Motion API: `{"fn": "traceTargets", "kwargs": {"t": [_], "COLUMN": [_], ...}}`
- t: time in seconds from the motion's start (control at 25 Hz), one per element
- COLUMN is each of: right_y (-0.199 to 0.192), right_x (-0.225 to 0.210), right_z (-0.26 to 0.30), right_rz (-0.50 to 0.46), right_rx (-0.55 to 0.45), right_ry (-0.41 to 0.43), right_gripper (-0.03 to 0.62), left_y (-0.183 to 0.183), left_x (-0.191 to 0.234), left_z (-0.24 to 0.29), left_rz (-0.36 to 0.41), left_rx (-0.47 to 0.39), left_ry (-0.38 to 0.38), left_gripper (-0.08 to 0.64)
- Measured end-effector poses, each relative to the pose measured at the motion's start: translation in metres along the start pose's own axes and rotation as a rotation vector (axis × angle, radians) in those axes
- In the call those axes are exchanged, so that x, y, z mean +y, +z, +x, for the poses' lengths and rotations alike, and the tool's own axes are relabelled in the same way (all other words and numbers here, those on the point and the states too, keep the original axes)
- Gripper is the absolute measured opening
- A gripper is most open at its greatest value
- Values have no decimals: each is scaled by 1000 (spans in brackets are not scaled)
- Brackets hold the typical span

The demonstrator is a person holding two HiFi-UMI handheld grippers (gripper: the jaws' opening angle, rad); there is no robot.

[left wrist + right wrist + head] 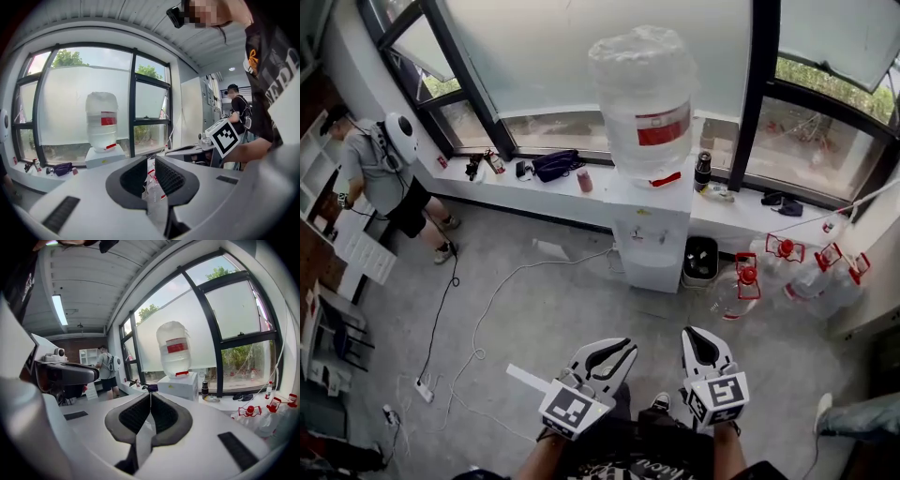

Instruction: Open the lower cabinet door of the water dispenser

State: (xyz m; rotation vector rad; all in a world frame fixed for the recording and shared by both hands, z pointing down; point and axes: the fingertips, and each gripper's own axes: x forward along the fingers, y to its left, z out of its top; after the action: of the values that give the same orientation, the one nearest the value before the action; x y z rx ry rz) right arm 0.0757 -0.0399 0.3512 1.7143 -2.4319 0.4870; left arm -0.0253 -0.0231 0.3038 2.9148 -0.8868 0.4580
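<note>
Against the window stands the dispenser [654, 234], its lower door [654, 269] facing me and, as far as I can tell from above, flush shut. The door sits low, so I hold both grippers low and aimed at it, well apart from it. My left gripper [614, 349] has its fingers narrowly parted on nothing; my right gripper [701, 339] has them pressed together, empty.

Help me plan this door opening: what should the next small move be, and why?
Probably walk closer to the water dispenser, bringing the right gripper toward its lower door. The door looks closed, and the left gripper and right gripper are both empty, a stretch of floor away from it.
</note>
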Motion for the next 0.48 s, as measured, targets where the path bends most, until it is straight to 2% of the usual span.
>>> {"fn": "traceTargets", "kwargs": {"t": [0.16,0.48], "right_y": [-6,-15], "right_x": [-28,-73], "right_z": [14,77], "right_rz": [9,48], "right_rx": [10,-5], "right_ry": [-75,-207], "right_gripper": [23,64], "left_y": [-6,-12], "left_x": [15,72], "left_z": [33,93], "left_rz": [52,42], "left_rx": [22,-13], "left_ry": [-83,-291], "left_gripper": [51,51]}}
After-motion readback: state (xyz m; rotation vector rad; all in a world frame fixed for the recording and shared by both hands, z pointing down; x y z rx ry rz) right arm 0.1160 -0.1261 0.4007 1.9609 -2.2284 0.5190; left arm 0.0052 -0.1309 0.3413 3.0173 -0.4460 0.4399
